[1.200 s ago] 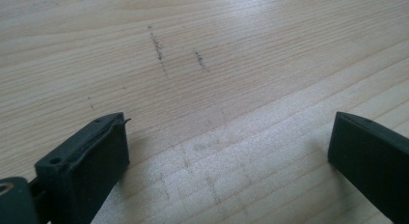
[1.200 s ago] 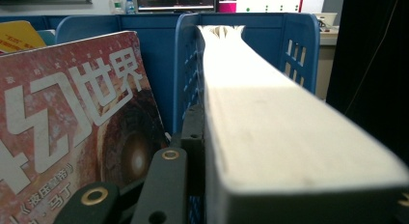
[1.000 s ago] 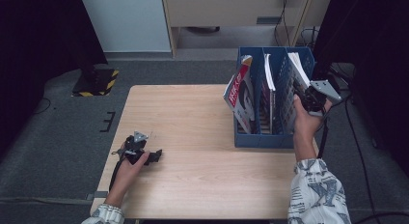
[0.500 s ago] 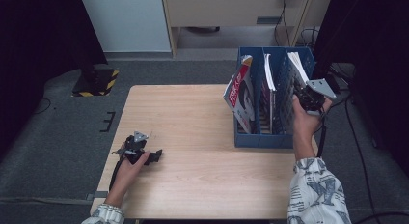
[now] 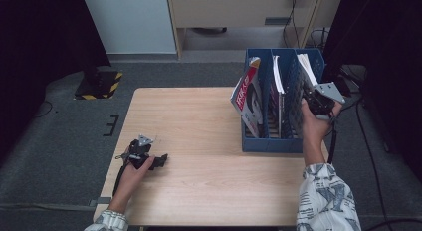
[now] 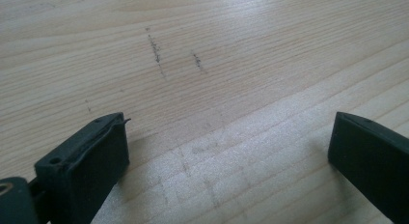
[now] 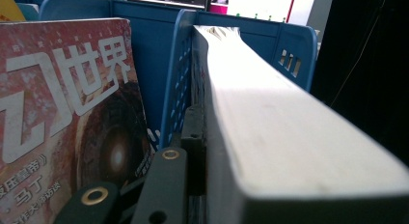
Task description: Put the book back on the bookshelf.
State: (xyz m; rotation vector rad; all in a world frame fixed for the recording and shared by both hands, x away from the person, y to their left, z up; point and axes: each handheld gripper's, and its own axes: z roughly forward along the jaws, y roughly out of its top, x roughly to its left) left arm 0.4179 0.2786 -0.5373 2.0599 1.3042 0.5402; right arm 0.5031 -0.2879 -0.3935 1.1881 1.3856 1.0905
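Observation:
A blue slotted file rack point(image 5: 271, 141) stands on the right side of the wooden table point(image 5: 199, 191). A red-cover magazine point(image 5: 245, 94) leans in its left slot and a thin one point(image 5: 276, 74) stands in the middle slot. In the right slot a thick white-edged book point(image 5: 304, 69) tilts, and my right gripper point(image 5: 311, 99) is shut on it from the near side. In the right gripper view the book's page edge point(image 7: 279, 132) runs up the middle, one black finger point(image 7: 193, 132) pressed to its left face beside the rack wall point(image 7: 173, 79); the other finger is hidden. My left gripper point(image 5: 159, 161) rests on the table near its left front, open point(image 6: 226, 142) over bare wood.
The red magazine's cover point(image 7: 62, 113) stands close on the left in the right gripper view. Grey carpet surrounds the table, with a cabinet point(image 5: 239, 12) behind and a black-and-yellow base point(image 5: 99, 84) on the floor at the left.

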